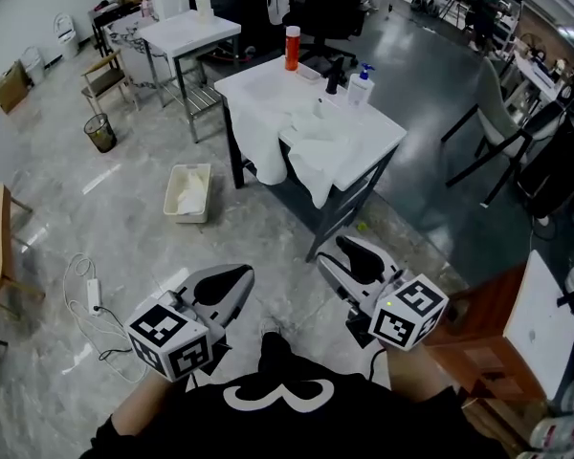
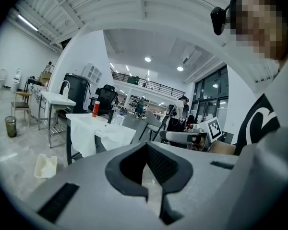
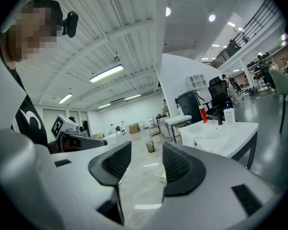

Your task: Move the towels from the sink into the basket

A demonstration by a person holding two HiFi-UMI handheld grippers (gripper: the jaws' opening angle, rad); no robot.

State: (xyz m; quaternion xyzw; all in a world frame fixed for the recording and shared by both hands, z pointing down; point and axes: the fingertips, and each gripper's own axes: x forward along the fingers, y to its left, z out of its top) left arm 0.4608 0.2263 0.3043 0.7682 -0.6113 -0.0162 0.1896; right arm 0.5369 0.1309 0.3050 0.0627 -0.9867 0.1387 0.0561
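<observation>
OK, left gripper [image 1: 239, 275] jaws together, empty; right gripper [image 1: 333, 254] jaws partly apart, nothing between. White towels [image 1: 316, 151] hang off the sink table [image 1: 258, 79] well ahead of both (basket [image 1: 170, 199] on floor, ahead-left of left gripper).

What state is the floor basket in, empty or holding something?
Not empty: the basket on the floor holds pale crumpled cloth, likely a towel. Other towels hang over the sink counter's edge.

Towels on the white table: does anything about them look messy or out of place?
Yes. Two towels droop over the table's near edge, one hanging far down its side, rumpled rather than folded. The basket sits apart on the floor.
</observation>
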